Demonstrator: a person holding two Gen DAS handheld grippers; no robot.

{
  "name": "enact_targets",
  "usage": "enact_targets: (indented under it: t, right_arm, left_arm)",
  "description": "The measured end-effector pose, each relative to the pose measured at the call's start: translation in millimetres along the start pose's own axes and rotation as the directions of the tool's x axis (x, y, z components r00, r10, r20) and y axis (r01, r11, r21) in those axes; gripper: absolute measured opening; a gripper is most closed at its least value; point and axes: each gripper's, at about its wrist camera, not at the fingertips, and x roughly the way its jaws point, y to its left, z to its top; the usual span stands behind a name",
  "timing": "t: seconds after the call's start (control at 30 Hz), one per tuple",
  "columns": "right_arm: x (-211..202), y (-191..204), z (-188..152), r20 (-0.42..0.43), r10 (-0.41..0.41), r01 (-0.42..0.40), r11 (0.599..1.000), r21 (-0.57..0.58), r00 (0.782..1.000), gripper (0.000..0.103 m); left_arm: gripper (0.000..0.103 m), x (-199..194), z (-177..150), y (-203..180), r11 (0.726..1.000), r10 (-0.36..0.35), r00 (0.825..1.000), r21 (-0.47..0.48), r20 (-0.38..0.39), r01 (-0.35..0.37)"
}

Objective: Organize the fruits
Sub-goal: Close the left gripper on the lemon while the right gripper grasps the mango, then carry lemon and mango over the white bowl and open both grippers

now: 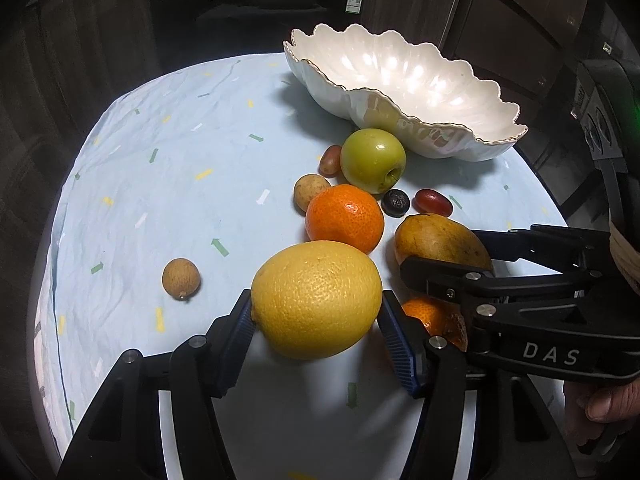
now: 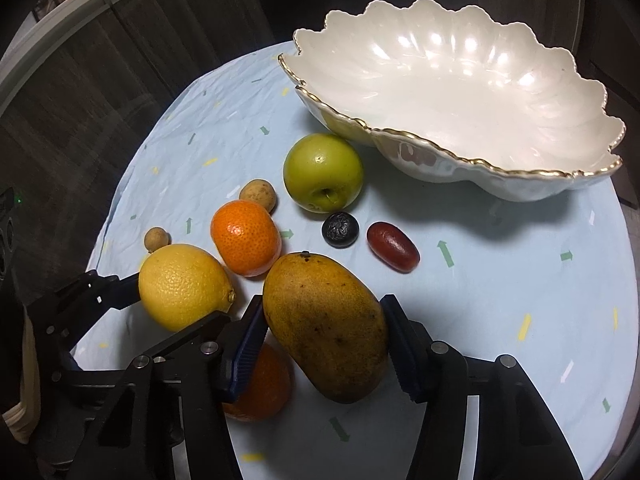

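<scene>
My left gripper [image 1: 316,320] is shut on a large yellow lemon [image 1: 316,300], its pads pressed on both sides. My right gripper [image 2: 324,336] is shut on a yellow-brown mango [image 2: 326,324]. In the left wrist view the right gripper [image 1: 452,264] reaches in from the right over the mango [image 1: 436,240]. The white scalloped bowl [image 2: 400,136] with a gold rim stands empty at the back right. On the cloth lie a green apple [image 2: 323,171], an orange [image 2: 246,238], a dark round fruit [image 2: 340,229], a red date [image 2: 393,246] and two longans [image 2: 258,195] [image 2: 157,239].
A second orange [image 2: 260,384] lies under the right gripper's left finger. Another red date [image 1: 330,161] sits left of the apple [image 1: 374,160]. The round table has a light blue patterned cloth [image 1: 180,160]. Dark cabinets and an oven [image 1: 256,0] stand behind.
</scene>
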Motion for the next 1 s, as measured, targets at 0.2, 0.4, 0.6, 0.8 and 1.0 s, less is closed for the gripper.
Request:
enact_targets:
  t: [0.2,0.4,0.6,0.8,1.0]
  right_arm:
    - [-13.4,-1.7,-3.2,0.03,0.002,-0.002,1.0,0.011,1.0,0.058]
    - [-33.3,0.0,-2.3,0.071,-0.003,0.002,1.0,0.012,0.997,0.058]
    - [-55.1,-6.0,1.3,0.12,-0.023,0.021,1.0,0.017,0.992,0.058]
    - [-73.9,-16.2,7.5,0.178,-0.054,0.05,0.998,0.031,0.983,0.058]
    - [-91.1,-29.5,17.0,0.218,-0.063,0.054,0.997,0.048,0.974,0.058]
  left_arm:
    - [0.06,-12.5,-1.8,-2.6,1.0,0.01,1.0,0.002,0.027,-0.01]
    - [0.06,-27.3,3.5,-8.7,1.0,0.015,0.998,0.016,0.062,-0.016]
    - [0.06,-40.5,15.6,-17.4,0.999,0.014,0.995,0.038,0.099,-0.018]
    - [0.06,-53.1,35.7,-29.5,0.998,0.009,0.989,0.067,0.146,-0.019]
    - [0.06,-60.2,60.0,-40.8,0.996,0.0,0.983,0.09,0.183,-0.016]
